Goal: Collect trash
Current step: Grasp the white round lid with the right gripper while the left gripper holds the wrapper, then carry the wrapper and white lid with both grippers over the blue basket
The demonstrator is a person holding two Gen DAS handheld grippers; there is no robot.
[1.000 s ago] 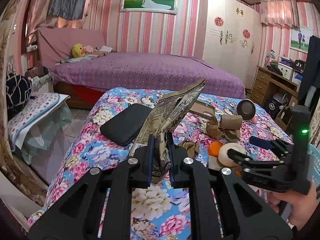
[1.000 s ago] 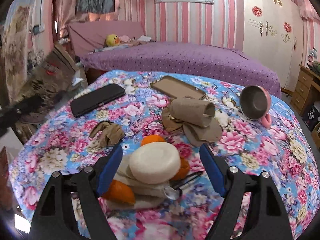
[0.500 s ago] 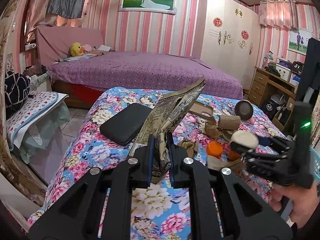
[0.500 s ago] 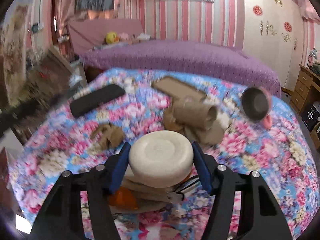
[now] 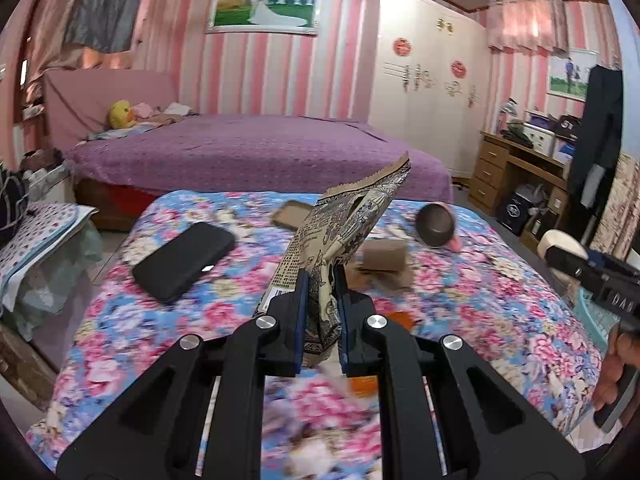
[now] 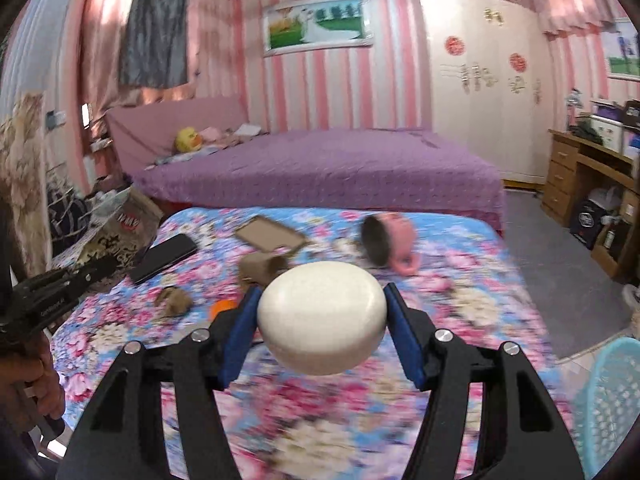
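Observation:
My left gripper [image 5: 321, 280] is shut on a printed paper bag [image 5: 344, 224] and holds it upright above the floral table [image 5: 168, 320]. My right gripper [image 6: 322, 300] is shut on a cream round lid [image 6: 322, 316] and holds it lifted above the table; it also shows at the right edge of the left wrist view [image 5: 560, 242]. On the table lie a brown paper cup [image 5: 384, 256], crumpled brown paper [image 6: 174, 300] and orange peel [image 6: 224, 306].
A black phone [image 5: 184, 260], a flat brown card [image 6: 270, 234] and a pink mug on its side [image 6: 386, 242] lie on the table. A light blue mesh basket [image 6: 612, 396] stands at the right, below table height. A purple bed [image 6: 320, 164] lies behind.
My right gripper shut on the cream lid, lifted it off the pile and carried it up and to the right. The left gripper kept the paper bag and shifted slightly.

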